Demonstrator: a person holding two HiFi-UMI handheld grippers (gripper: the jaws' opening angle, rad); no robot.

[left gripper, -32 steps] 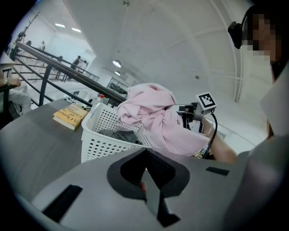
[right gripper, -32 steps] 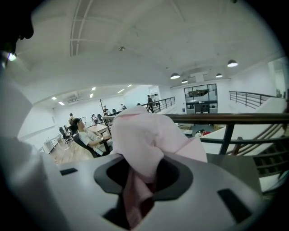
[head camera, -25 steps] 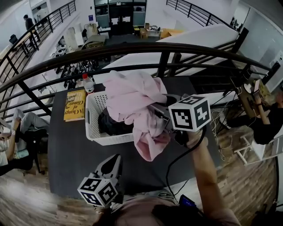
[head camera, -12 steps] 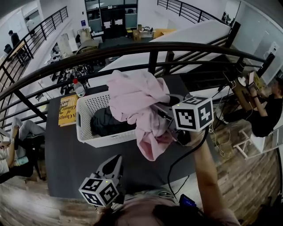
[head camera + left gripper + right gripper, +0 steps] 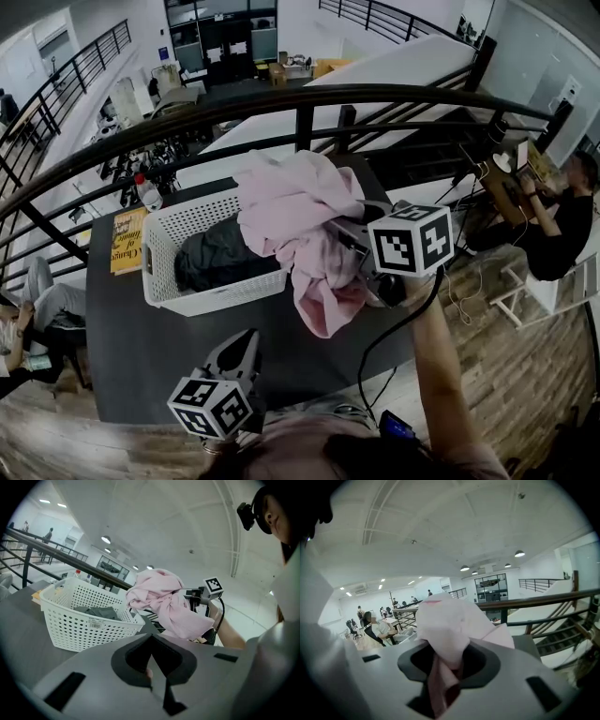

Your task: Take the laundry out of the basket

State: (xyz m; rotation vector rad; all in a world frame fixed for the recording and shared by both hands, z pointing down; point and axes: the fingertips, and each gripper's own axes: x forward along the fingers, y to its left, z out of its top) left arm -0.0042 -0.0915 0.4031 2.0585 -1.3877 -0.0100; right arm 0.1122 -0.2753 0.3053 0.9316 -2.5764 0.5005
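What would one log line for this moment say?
right gripper: shut on pink garment, held up | left gripper: shut, empty | basket: dark garment inside

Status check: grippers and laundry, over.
Right gripper shut on pink garment, held up at basket's right end. Left gripper shut, empty. Dark garment in basket. Nothing blocking.

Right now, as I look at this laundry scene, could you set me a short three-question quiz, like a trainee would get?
1. True or false: the right gripper is shut on the pink cloth garment.
2. What lies in the white perforated plastic basket? A) a dark grey garment B) white towels C) nothing
3. Fill in: the left gripper has its jaws ___, holding nothing.
Key: 1 true; 2 A; 3 shut.
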